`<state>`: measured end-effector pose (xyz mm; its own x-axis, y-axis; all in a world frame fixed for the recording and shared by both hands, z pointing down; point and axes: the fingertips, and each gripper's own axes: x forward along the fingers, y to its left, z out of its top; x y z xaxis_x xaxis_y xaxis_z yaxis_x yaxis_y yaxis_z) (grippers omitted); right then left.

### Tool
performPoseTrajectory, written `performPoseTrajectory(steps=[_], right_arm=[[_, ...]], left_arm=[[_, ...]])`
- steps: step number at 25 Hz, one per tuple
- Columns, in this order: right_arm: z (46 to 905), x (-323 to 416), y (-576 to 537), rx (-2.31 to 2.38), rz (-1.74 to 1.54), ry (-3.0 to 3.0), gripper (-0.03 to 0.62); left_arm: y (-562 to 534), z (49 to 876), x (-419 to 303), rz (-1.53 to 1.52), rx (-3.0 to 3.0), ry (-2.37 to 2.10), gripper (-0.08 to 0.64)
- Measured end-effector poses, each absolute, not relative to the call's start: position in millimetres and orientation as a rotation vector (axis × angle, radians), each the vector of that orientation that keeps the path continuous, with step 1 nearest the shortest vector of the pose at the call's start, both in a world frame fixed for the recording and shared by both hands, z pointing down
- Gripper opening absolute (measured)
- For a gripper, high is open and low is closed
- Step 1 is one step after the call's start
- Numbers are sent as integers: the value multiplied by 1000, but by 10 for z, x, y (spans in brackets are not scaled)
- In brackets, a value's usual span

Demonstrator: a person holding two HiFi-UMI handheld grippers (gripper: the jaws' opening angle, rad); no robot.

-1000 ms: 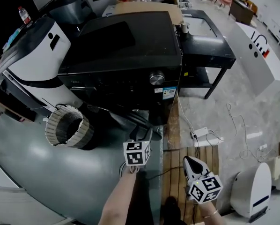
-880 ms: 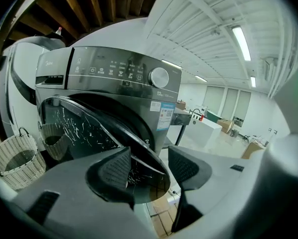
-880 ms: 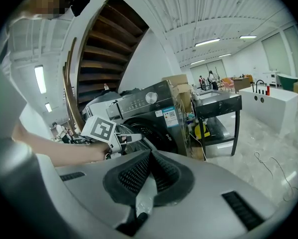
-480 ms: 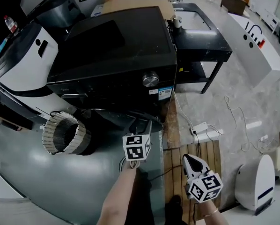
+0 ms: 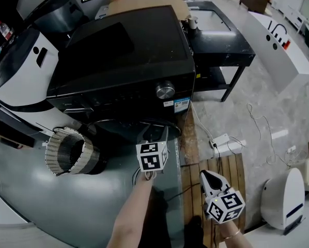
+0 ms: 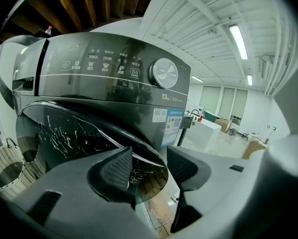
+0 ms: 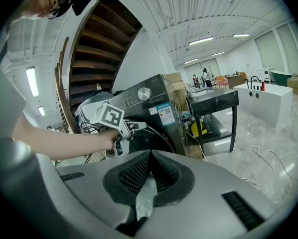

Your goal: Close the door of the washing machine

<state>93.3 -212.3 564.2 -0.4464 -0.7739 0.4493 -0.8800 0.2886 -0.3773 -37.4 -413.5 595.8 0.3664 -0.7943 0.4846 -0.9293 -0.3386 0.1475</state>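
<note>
Left gripper (image 5: pixel 153 134) edges closer to washer (image 5: pixel 128 50); jaws just narrowing, apart, door (image 6: pixel 79 138) rim between. Right gripper (image 7: pixel 148 176) closed, farther back.

Head view looks steeply down on the washing machine (image 5: pixel 128 50), upper left; left gripper view faces its control panel (image 6: pixel 104 68) close up; right gripper view shares it from farther back.

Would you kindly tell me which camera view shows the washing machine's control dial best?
The left gripper view shows it best: there the dial is close, large and nearly face-on. The head view shows it small and from above. The right gripper view shows it only as a tiny, distant disc.
</note>
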Motion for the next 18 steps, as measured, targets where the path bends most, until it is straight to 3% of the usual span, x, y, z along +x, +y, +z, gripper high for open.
performPoseTrajectory(steps=[18], right_arm=[[5738,875,-2317,1529,871,-2364,6]], left_arm=[[-4327,5955,-380,377,2179,-1534,225]])
